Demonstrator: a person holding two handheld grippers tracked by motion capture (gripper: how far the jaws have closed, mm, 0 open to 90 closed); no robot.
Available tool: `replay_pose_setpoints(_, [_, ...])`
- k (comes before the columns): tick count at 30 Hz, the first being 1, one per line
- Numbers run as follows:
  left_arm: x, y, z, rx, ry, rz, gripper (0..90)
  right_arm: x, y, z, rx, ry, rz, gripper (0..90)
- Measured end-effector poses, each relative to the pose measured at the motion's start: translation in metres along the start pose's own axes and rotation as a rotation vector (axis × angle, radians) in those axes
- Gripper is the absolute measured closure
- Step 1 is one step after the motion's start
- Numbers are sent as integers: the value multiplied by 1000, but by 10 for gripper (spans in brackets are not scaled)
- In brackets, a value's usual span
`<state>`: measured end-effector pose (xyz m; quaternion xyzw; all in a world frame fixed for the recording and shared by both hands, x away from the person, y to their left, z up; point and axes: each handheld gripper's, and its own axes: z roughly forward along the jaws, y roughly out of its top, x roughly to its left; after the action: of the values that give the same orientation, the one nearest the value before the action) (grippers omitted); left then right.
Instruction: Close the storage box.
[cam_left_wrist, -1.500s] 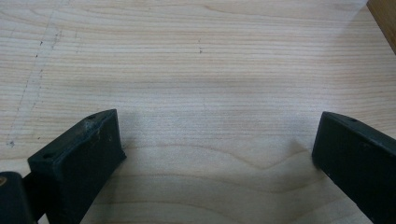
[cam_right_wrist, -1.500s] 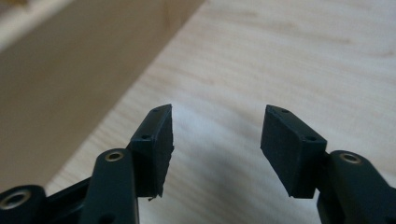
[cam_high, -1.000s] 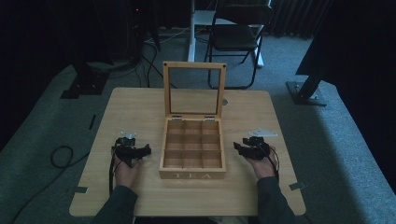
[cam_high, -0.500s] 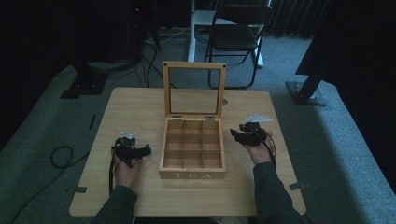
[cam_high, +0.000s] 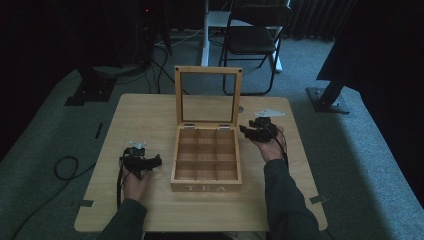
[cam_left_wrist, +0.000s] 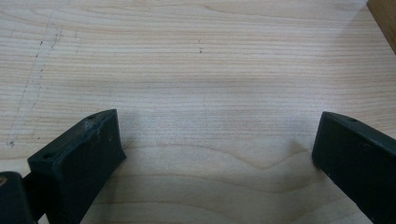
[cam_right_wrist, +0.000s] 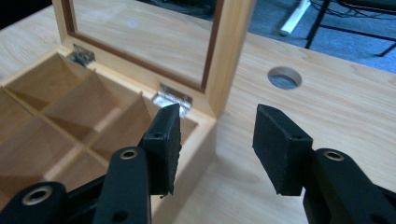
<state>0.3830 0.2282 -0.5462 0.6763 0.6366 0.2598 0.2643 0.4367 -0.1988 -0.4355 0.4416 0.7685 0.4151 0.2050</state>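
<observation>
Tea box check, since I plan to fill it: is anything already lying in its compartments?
No, the tea box stands open with its lid upright, and its wooden compartments are bare in the high view.

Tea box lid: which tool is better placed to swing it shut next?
Probably the right tool: it is open beside the tea box at the back corner, near the upright lid and its hinge. The left tool is open, low over bare table, near the front.

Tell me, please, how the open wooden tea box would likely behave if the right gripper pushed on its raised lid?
The tea box looks rigid: wooden walls and dividers, so it should not flex. Its lid stands upright on two small hinges, so a push would probably swing it rather than move the box. The compartments look empty, so the box may be light enough to slide on the smooth table.
</observation>
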Motion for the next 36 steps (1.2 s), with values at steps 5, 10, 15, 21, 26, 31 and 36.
replay_pose_setpoints(5, [0, 0, 0, 0, 0, 0, 16, -2, 15, 12, 4, 15, -2, 496])
replay_pose_setpoints(10, [0, 0, 0, 1, 0, 0, 16, -2, 31, 21, -8, 7, -5, 482])
replay_pose_setpoints(15, [0, 0, 0, 0, 0, 0, 16, -7, 41, 31, -16, 10, 42, 435])
replay_pose_setpoints(21, [0, 0, 0, 1, 0, 1, 16, -14, 50, 42, -13, 22, 67, 423])
replay_pose_setpoints(26, [0, 0, 0, 0, 0, 0, 16, -16, 55, 50, -12, 29, 64, 419])
replay_pose_setpoints(31, [0, 0, 0, 0, 0, 0, 16, -17, 62, 55, -1, 34, 64, 412])
replay_pose_setpoints(36, [0, 0, 0, 0, 0, 0, 16, -15, 74, 58, -6, 43, 43, 416])
